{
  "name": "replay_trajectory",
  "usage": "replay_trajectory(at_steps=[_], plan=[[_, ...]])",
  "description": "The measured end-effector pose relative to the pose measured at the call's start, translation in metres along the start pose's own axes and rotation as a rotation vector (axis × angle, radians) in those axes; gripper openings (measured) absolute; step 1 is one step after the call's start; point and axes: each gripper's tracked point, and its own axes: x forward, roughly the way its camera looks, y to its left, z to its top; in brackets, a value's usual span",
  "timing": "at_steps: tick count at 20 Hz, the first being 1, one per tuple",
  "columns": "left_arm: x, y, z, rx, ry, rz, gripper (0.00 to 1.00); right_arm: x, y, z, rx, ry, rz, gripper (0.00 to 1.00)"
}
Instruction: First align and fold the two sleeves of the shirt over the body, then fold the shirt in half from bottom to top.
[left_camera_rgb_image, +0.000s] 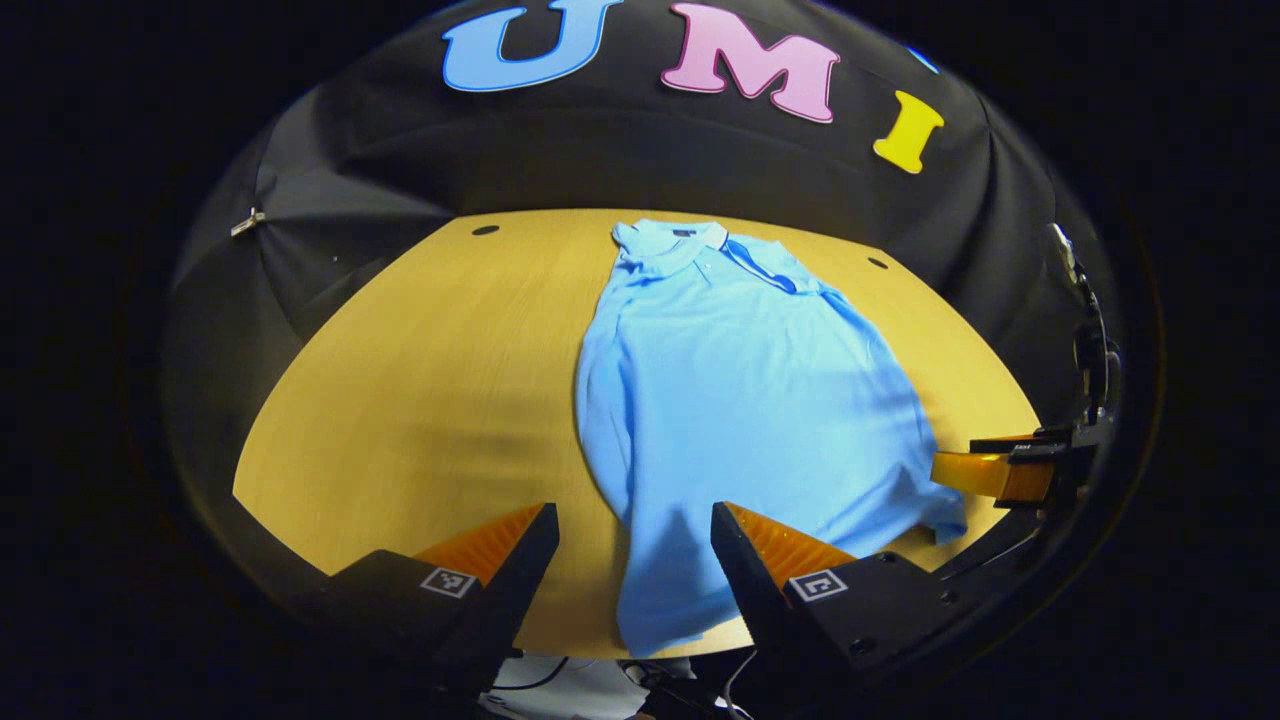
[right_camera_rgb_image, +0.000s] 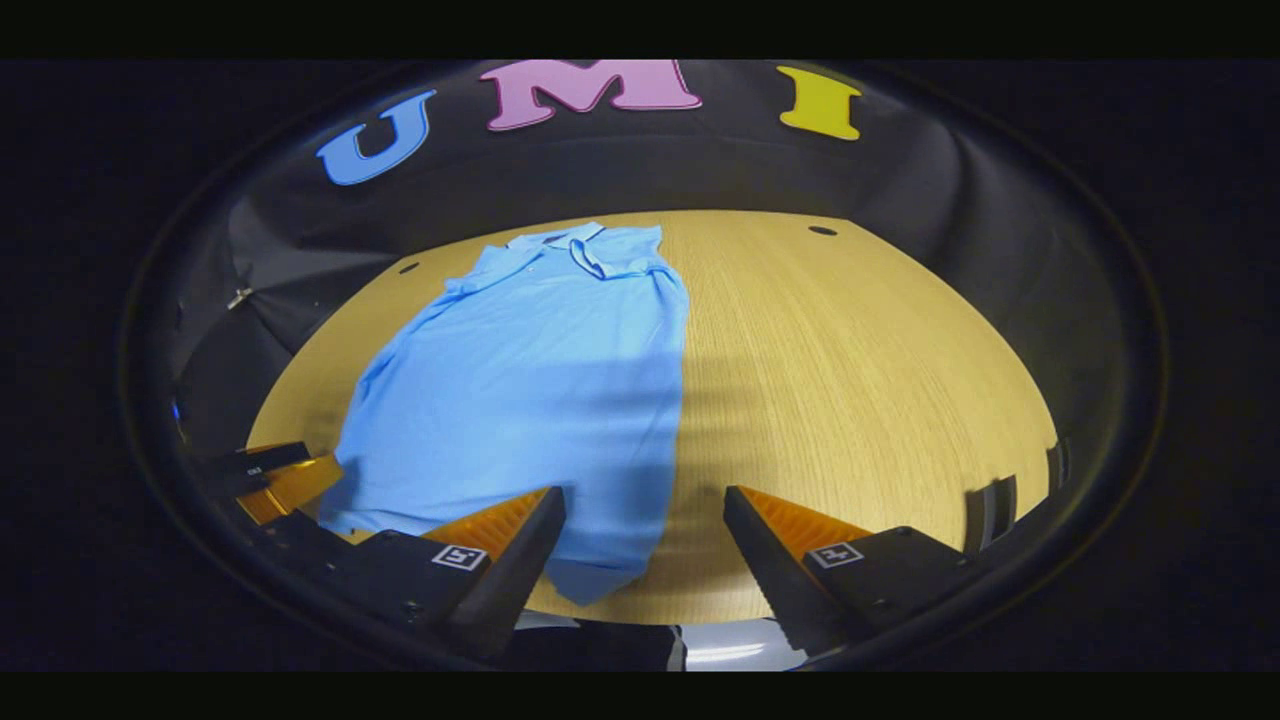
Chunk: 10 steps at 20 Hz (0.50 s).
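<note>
Left gripper view looks straight up the table (left_camera_rgb_image: 420, 380), and lying dead ahead is the blue shirt (left_camera_rgb_image: 730, 400), flat on the wood, collar (left_camera_rgb_image: 690, 245) at the far end, bottom hem (left_camera_rgb_image: 680, 620) drooping at the near edge. Long axis runs near to far, almost in line with the left gripper (left_camera_rgb_image: 633, 560), whose jaws stand spread wide and empty, straddling the hem's corner without touching cloth. Off to that view's right edge sits the other gripper (left_camera_rgb_image: 1000, 470), just beside the shirt's side. Right gripper view now: same shirt (right_camera_rgb_image: 530, 400), slanting away to the left, collar (right_camera_rgb_image: 580, 245) far, hem corner (right_camera_rgb_image: 600, 580) poking in between the fingers of the right gripper (right_camera_rgb_image: 645, 555), also spread apart and gripping nothing. Bare table (right_camera_rgb_image: 860, 380) to the right of it. Sides look already narrowed, sleeves seemingly tucked in over the body, though hard to be sure from here. Judging by that, next up is the bottom-to-top fold: both grippers sit at the hem end, one per corner, equally near, needing to drop, pinch, and carry the hem away toward the collar along that long axis.
</note>
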Motion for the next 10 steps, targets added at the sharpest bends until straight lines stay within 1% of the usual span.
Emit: replay_trajectory(at_steps=[2,3,4,5,6,8,9,10], plan=[[0.005,-0.002,-0.014,0.016,0.031,0.009,0.98,0.002,0.002,-0.010,-0.010,0.016,-0.005,1.00],[0.006,-0.004,-0.022,0.025,0.049,0.015,0.98,0.002,0.003,-0.006,-0.027,-0.007,-0.008,1.00],[0.007,-0.004,-0.023,0.047,0.045,0.028,0.98,0.002,0.003,-0.010,-0.043,0.005,-0.014,0.94],[0.008,-0.006,-0.025,0.067,0.039,0.027,0.99,0.004,0.004,-0.007,-0.061,-0.009,-0.017,0.99],[0.008,-0.011,-0.024,0.071,0.044,0.020,0.98,0.004,0.004,-0.011,-0.077,0.004,-0.027,0.99],[0.008,-0.016,-0.023,0.079,0.052,0.011,0.82,0.005,0.008,-0.009,-0.086,0.006,-0.022,0.96],[0.010,-0.018,-0.022,0.085,0.055,0.004,0.81,0.007,0.009,-0.009,-0.081,0.009,-0.021,0.81],[0.011,-0.021,-0.021,0.092,0.060,-0.007,0.78,0.007,0.012,-0.009,-0.081,0.010,-0.019,0.75]])
